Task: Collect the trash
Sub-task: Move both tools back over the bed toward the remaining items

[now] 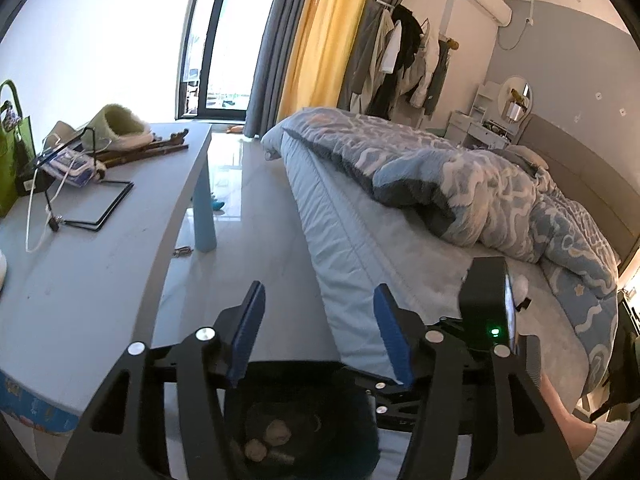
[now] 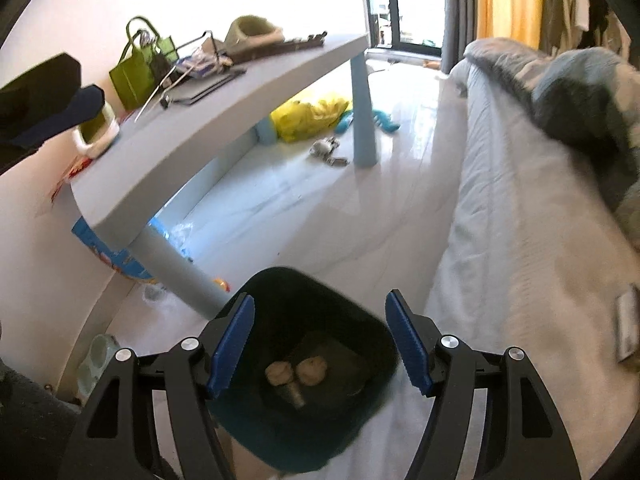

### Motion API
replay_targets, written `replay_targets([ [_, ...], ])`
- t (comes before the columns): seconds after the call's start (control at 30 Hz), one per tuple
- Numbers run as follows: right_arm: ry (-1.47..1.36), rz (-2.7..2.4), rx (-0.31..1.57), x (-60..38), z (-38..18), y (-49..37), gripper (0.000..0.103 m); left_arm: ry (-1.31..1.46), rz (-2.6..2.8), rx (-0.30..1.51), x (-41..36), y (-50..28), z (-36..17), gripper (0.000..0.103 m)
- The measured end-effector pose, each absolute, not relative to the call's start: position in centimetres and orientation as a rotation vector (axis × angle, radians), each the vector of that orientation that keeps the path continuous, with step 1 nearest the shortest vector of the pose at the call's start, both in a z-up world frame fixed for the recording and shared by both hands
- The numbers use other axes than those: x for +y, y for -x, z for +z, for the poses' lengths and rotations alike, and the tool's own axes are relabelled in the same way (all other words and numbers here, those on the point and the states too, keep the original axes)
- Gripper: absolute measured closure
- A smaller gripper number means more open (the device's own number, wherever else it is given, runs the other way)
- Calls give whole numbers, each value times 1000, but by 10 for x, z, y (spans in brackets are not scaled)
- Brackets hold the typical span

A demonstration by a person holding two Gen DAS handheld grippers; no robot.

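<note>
Here, taking the dark bin (image 2: 304, 364) on the floor as the landmark and working left to right: on the bin's left the grey table (image 2: 192, 132) is standing with one round leg just beside the bin's rim, and its top is carrying a green bag (image 2: 132, 74), a wire stand (image 1: 96, 204) and a fuzzy slipper (image 1: 120, 126). Under the table, well beyond the bin, a yellow plastic bag (image 2: 308, 114) and a small grey crumpled scrap (image 2: 326, 148) are lying on the pale floor; whether these count as trash I cannot tell. The left gripper (image 1: 320, 332) is hovering above the bin's near side with its blue pads apart and nothing between them. The right gripper (image 2: 320, 344) is pointing down over the bin's mouth, jaws likewise apart and empty. Inside the bin, two pale crumpled wads (image 2: 296, 372) are lying on the bottom, touching a small grey cylindrical piece. They are looking light, soft and crushable, so a pinch across the middle of any such wad should be enough, with little risk of slipping. To the right of the bin the bed (image 2: 520, 240) is running alongside, its patterned quilt (image 1: 460, 176) bunched on top, and a small pale flat object (image 2: 626, 326) is sitting on the sheet.
</note>
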State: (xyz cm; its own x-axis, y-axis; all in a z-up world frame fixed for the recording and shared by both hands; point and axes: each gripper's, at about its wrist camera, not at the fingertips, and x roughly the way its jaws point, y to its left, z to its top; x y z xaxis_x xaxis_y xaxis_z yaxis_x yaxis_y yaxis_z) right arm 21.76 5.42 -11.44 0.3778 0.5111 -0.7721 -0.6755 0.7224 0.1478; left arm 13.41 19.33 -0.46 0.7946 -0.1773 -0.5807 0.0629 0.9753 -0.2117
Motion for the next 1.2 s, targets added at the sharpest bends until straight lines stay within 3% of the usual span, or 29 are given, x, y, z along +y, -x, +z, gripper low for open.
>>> replay_targets([
  [0.47, 145, 643, 807, -34, -81, -245, 29, 143, -183, 669, 138, -170, -8, 34],
  [1.13, 93, 438, 782, -160, -75, -266, 25, 118, -258, 724, 58, -207, -26, 18],
  [1.2, 86, 414, 783, -174, -76, -268, 17, 119, -265, 728, 51, -210, -28, 18],
])
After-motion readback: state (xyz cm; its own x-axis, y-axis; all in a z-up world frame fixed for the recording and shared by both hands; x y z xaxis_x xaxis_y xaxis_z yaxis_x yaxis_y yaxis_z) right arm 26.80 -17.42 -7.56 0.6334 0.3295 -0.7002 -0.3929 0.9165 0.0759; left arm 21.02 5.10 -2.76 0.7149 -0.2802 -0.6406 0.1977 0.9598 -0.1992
